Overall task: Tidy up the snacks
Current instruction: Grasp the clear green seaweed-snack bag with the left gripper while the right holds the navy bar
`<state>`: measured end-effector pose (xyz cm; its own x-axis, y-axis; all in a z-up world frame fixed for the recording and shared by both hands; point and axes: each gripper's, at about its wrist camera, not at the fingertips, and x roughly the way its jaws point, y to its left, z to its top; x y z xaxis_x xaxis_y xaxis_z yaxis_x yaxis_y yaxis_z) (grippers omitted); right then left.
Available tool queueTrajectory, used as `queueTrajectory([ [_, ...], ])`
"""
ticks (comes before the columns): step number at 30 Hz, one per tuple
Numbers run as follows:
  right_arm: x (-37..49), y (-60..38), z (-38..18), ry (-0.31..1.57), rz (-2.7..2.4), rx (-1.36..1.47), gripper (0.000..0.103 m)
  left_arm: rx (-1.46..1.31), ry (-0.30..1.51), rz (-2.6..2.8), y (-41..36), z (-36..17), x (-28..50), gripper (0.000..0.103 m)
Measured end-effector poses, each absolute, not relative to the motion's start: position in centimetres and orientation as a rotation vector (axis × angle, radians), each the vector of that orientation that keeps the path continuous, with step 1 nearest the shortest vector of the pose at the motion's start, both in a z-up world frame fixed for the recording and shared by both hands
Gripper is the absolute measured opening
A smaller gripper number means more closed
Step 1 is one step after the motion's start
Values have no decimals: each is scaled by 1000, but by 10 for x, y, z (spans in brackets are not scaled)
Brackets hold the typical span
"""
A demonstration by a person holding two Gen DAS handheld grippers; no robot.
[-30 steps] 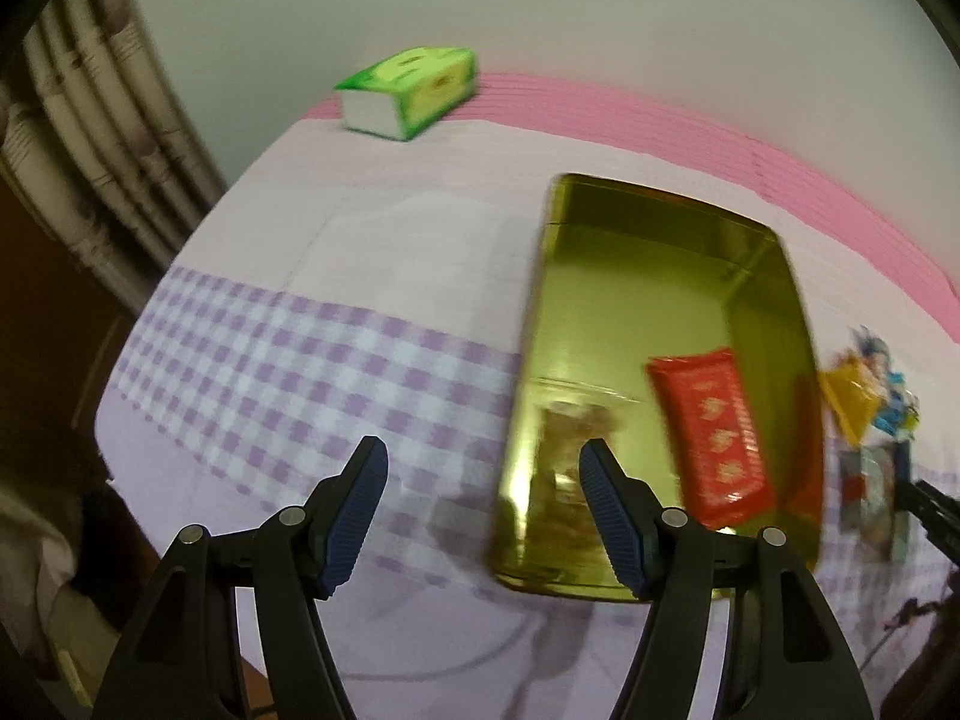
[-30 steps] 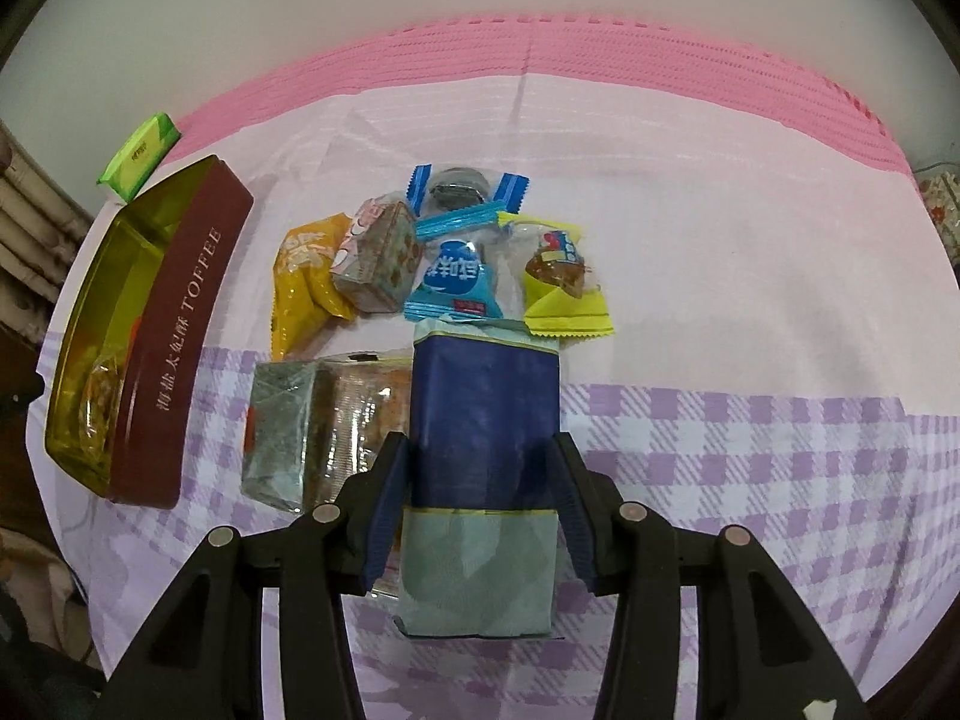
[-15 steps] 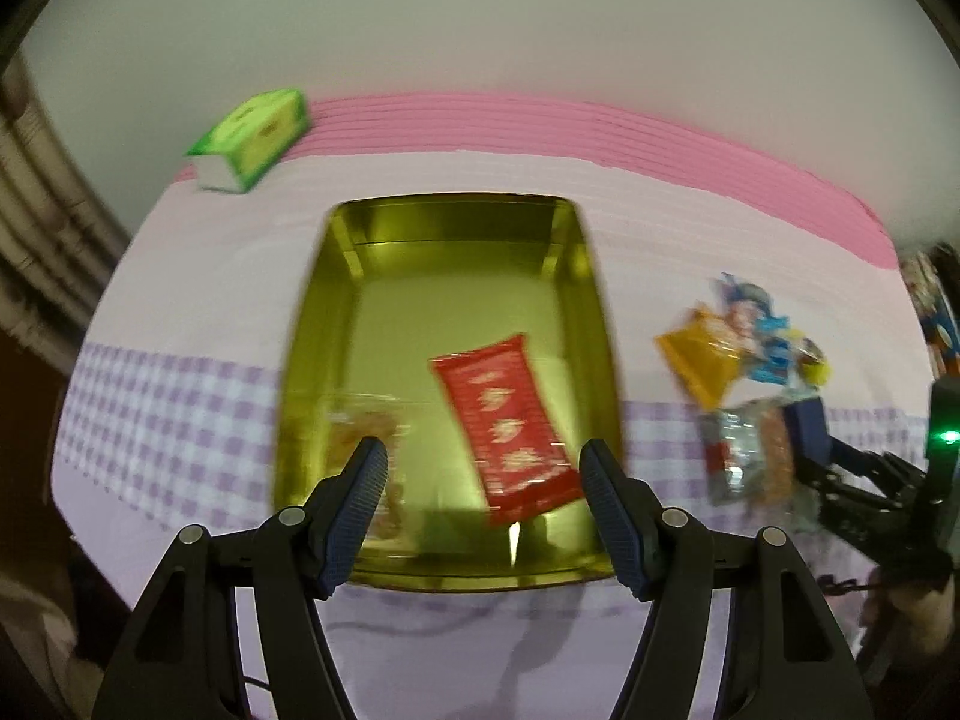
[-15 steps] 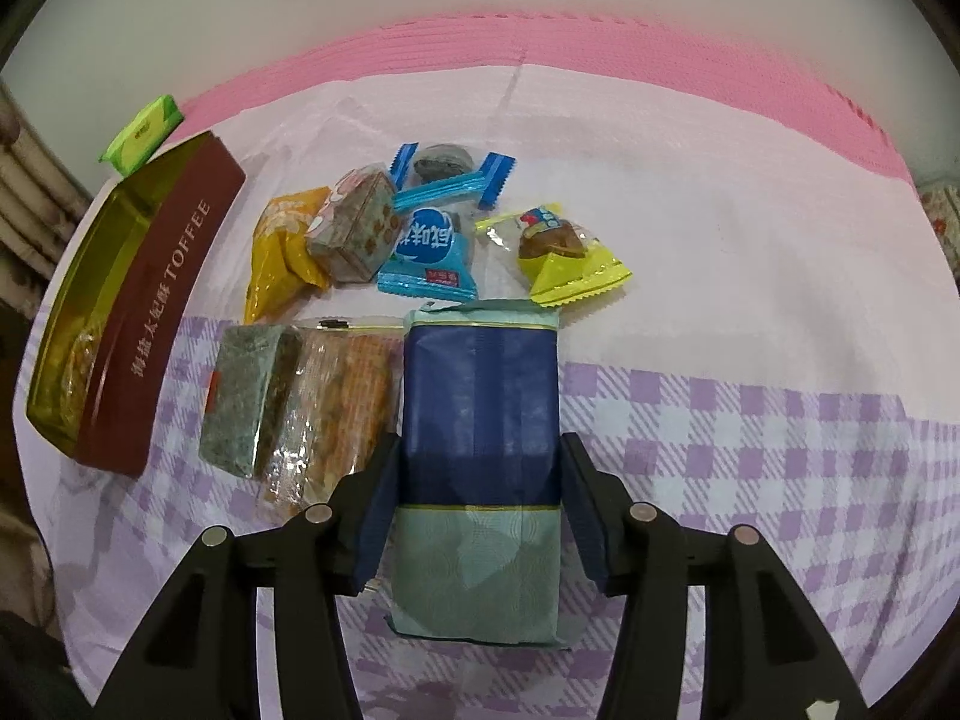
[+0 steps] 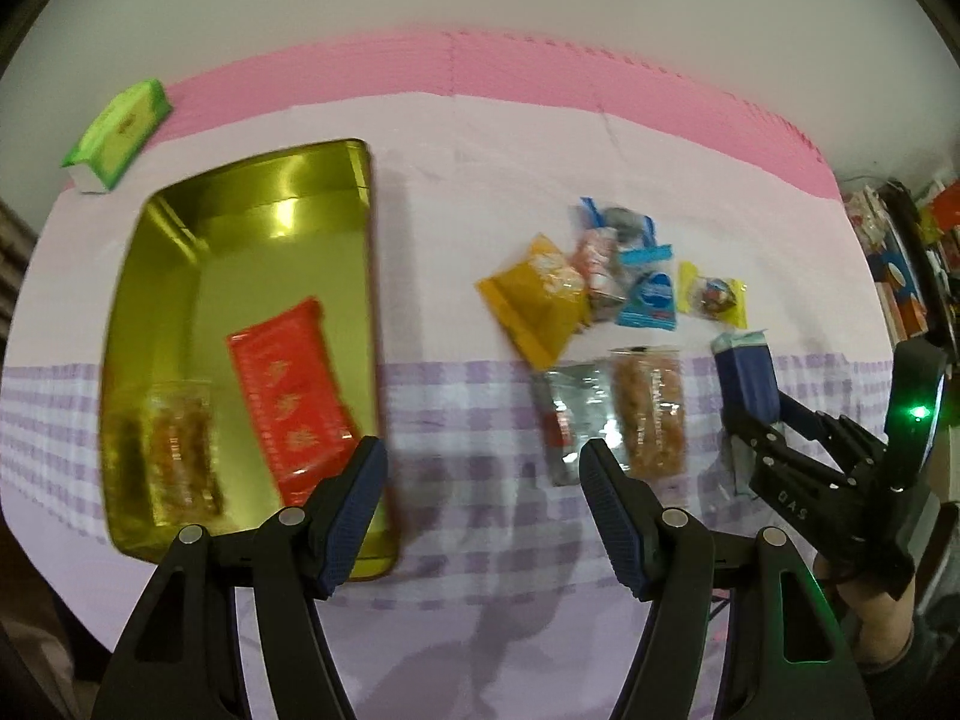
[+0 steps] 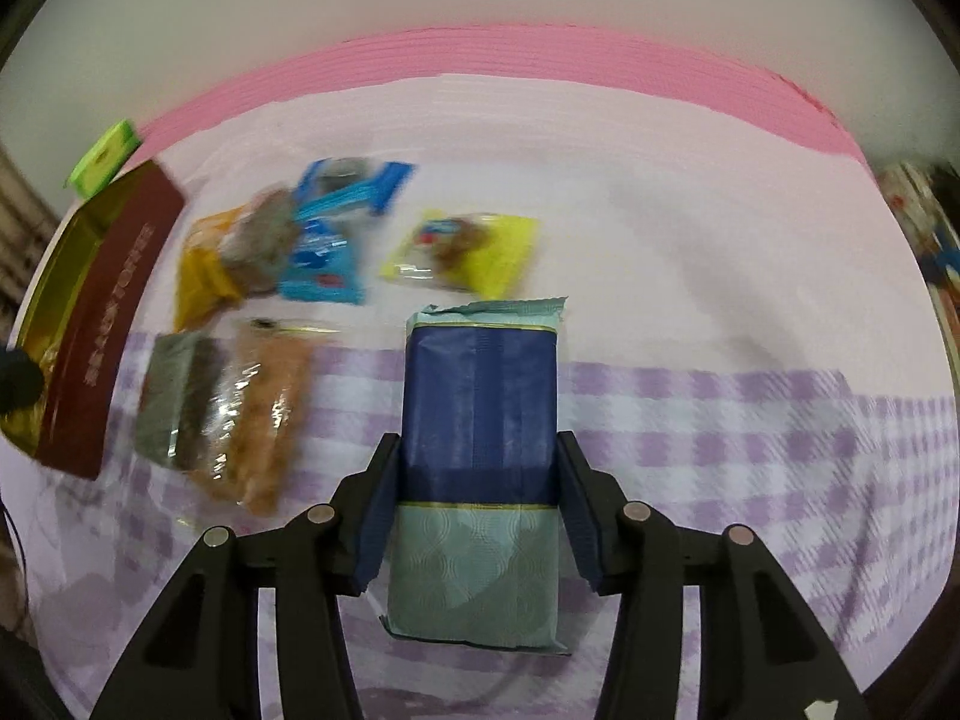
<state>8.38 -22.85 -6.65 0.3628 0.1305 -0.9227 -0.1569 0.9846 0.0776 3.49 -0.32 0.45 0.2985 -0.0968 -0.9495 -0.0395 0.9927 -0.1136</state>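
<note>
My right gripper (image 6: pixel 477 501) is shut on a blue and teal snack packet (image 6: pixel 479 420) and holds it over the checked cloth; it also shows in the left wrist view (image 5: pixel 747 381). My left gripper (image 5: pixel 483 501) is open and empty, between the gold tin (image 5: pixel 180 228) and the snack pile. The tin holds a red packet (image 5: pixel 288 396) and a clear-wrapped biscuit pack (image 5: pixel 174 456). Loose snacks lie on the cloth: a yellow bag (image 5: pixel 534 300), a blue sachet (image 5: pixel 651 300), a yellow-wrapped sweet (image 5: pixel 714 294), a silver pack (image 5: pixel 570 414) and an orange biscuit pack (image 5: pixel 651 408).
A green tissue box (image 5: pixel 117 135) lies at the back left by the pink mat edge (image 5: pixel 540 66). The tin's dark red side (image 6: pixel 105 330) is at the left in the right wrist view. Cluttered shelves (image 5: pixel 906 252) stand at the far right.
My left gripper has swung right, from over the tin toward the snack pile. My right gripper has closed on the blue packet and lifted it slightly, shifting right.
</note>
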Motion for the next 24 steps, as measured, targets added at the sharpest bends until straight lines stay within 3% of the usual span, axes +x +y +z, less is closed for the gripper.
queueTrajectory([
  [11, 86, -242, -67, 1195, 138, -22, 47, -184, 1396, -17, -28, -17, 66, 67],
  [18, 88, -241, -67, 1200, 141, -13, 47, -199, 1439, 1, -38, -36, 79, 58],
  [24, 88, -241, -66, 1202, 142, -15, 47, -189, 1450, -11, -48, -46, 85, 57],
])
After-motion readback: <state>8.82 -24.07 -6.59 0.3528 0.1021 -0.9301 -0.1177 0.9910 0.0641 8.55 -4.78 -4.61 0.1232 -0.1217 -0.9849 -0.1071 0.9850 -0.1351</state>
